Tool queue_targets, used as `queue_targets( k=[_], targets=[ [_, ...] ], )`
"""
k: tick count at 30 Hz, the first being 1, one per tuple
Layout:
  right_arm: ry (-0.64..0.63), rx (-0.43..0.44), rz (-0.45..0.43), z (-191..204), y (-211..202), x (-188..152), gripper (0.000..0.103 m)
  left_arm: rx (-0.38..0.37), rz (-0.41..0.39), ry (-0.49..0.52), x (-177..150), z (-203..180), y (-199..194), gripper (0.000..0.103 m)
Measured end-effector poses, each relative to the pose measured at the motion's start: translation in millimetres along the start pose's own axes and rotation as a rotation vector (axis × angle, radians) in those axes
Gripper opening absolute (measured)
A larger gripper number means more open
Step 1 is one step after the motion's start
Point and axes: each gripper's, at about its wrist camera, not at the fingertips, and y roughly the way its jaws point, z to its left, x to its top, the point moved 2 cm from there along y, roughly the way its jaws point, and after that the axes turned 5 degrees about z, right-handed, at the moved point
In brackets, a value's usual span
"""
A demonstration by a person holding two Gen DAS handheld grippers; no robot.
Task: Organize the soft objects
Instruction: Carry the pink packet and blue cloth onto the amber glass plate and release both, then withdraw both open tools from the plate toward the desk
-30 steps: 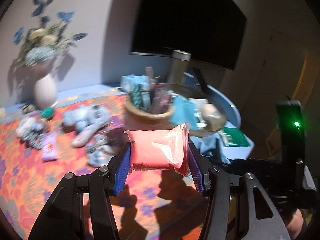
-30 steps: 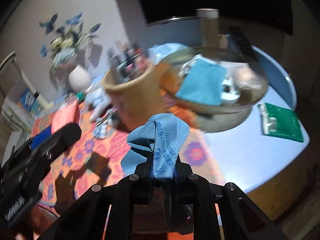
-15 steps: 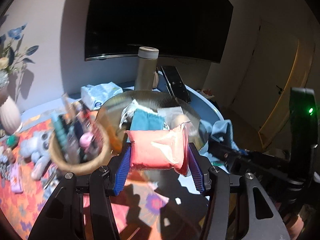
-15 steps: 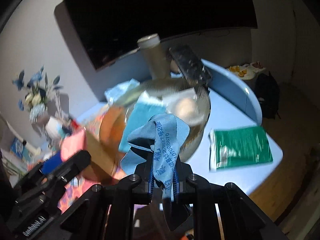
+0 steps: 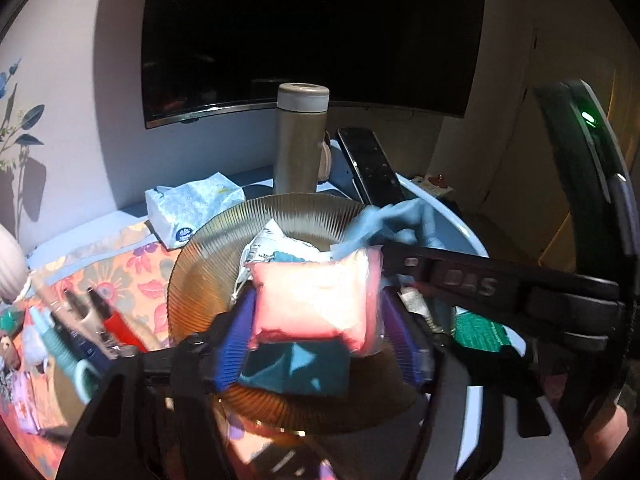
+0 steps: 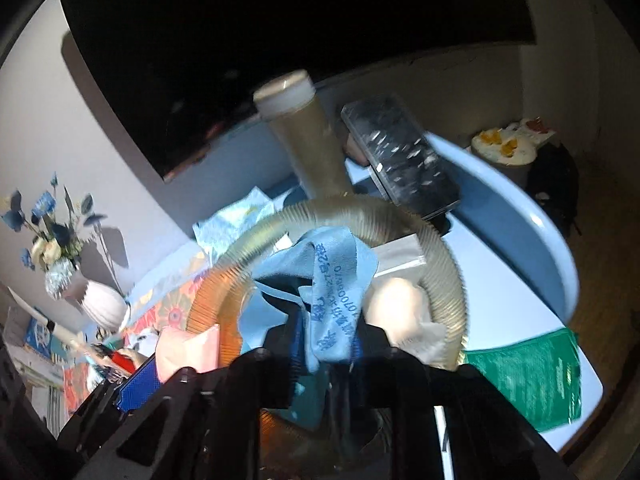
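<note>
While both tools open, thermos (image 5: 302,136) and phone (image 5: 370,166) flank the bowl (image 5: 200,256).

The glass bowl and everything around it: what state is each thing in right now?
Glass bowl: upright, partly filled with soft things.
Pink packet: over the bowl, between the opening left tool's pads.
Blue cloth: draped between the opening right tool's pads, over the bowl.
Flask: upright, capped.
Tissue pack: lying behind the bowl.
</note>
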Motion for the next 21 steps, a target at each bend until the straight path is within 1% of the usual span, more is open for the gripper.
queue_targets(
  k=[1, 2, 3, 5, 8, 12, 14, 15, 17, 19, 21],
  targets=[
    [-0.003, -0.001, 0.012, 0.5, 4.6, 2.0, 0.042, -0.008, -0.001, 0.007, -0.1, -1.6, 0.5, 0.073],
    [-0.003, -0.001, 0.011, 0.0, 6.4, 2.9, 0.048, -0.011, -0.001, 0.011, -0.2, -2.9, 0.1, 0.074],
    [-0.001, 0.001, 0.002, -0.8, 5.6, 2.6, 0.057, -0.011, -0.002, 0.014, 0.4, -3.2, 0.9, 0.076],
    [0.006, 0.001, -0.02, -2.8, 0.0, 0.2, 0.057, -0.019, -0.004, 0.021, -0.6, -3.7, -0.7, 0.078],
    [0.018, 0.009, -0.026, -6.2, -7.3, -3.6, 0.057, -0.031, -0.006, 0.024, -2.1, -4.3, -5.1, 0.078],
    [0.036, 0.015, -0.047, -10.0, -24.3, -9.4, 0.057, -0.056, -0.03, 0.035, -6.1, -7.6, -22.4, 0.078],
    [0.04, 0.018, -0.068, -10.8, -38.2, -13.5, 0.057, -0.085, -0.057, 0.038, -11.1, -9.7, -40.4, 0.078],
    [0.039, 0.017, -0.081, -10.3, -45.3, -16.0, 0.057, -0.1, -0.07, 0.038, -13.2, -9.9, -47.7, 0.082],
    [0.03, 0.006, -0.112, -8.2, -60.2, -22.2, 0.057, -0.133, -0.109, 0.036, -20.3, -8.3, -70.3, 0.086],
    [0.021, 0.0, -0.134, -5.0, -71.8, -28.4, 0.057, -0.153, -0.133, 0.035, -27.1, -6.0, -89.8, 0.086],
    [0.014, -0.002, -0.141, -1.1, -82.6, -37.7, 0.057, -0.157, -0.15, 0.031, -35.0, -1.4, -108.1, 0.086]
  ],
)
